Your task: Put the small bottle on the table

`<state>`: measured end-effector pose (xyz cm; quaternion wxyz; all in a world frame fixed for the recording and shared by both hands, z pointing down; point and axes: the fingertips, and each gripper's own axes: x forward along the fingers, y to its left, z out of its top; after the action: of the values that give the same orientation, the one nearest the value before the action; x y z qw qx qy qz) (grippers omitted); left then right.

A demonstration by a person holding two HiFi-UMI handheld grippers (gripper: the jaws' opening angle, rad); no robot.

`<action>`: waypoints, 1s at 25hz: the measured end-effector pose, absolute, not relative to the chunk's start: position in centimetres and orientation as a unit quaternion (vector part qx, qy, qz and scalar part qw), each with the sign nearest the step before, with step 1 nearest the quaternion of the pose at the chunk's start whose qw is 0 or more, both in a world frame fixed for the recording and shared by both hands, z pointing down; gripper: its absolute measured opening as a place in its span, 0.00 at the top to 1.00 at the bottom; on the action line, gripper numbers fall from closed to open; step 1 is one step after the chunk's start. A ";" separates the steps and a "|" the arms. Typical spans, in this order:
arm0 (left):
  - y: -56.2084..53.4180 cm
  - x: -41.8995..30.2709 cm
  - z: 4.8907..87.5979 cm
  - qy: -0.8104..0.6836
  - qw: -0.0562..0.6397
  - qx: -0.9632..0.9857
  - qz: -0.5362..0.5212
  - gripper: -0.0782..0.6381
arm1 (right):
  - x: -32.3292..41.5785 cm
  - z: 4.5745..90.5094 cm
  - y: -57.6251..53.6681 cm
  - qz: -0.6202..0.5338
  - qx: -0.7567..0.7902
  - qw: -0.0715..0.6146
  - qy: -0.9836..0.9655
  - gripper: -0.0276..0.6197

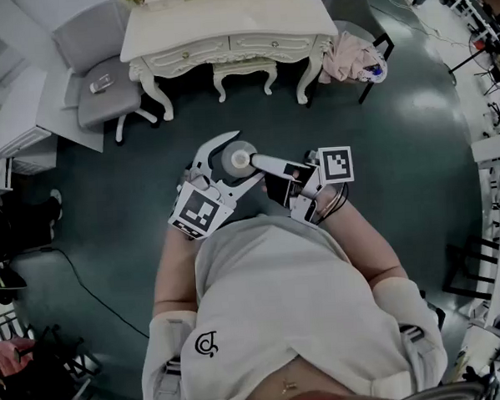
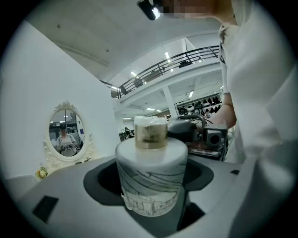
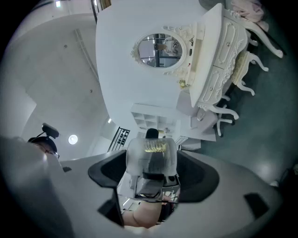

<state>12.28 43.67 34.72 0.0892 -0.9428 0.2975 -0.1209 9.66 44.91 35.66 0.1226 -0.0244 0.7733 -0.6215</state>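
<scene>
The small white cylindrical bottle (image 2: 151, 179), line-drawn on its side, with a gold neck under a clear plastic cap (image 3: 152, 151), hangs in the air just before the person's chest. The left gripper (image 1: 239, 158) clamps its body from both sides. The right gripper (image 3: 152, 172) has its jaws spread wide, with the cap between them unsqueezed. Below lies bare dark teal floor (image 1: 382, 171), open all round. The cream carved dressing table (image 1: 224, 21) stands well apart ahead, front edge towards the person, with a matching stool (image 1: 243, 70) tucked under it and a grey padded chair (image 1: 102, 81) at its left corner.
</scene>
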 end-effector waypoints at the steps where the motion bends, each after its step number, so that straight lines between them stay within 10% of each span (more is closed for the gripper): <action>1: 43.7 12.3 34.7 0.297 0.087 -0.943 -0.121 0.40 | 9.7 35.7 44.9 -0.621 -0.024 0.122 0.774 0.43; 25: 38.0 13.3 37.2 0.297 0.056 -0.945 -0.123 0.40 | 10.7 38.0 39.3 -0.639 -0.038 0.105 0.761 0.44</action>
<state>13.27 38.02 37.18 0.0562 -0.9452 0.2971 -0.1234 10.70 39.34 38.01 0.1052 -0.0378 0.7610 -0.6391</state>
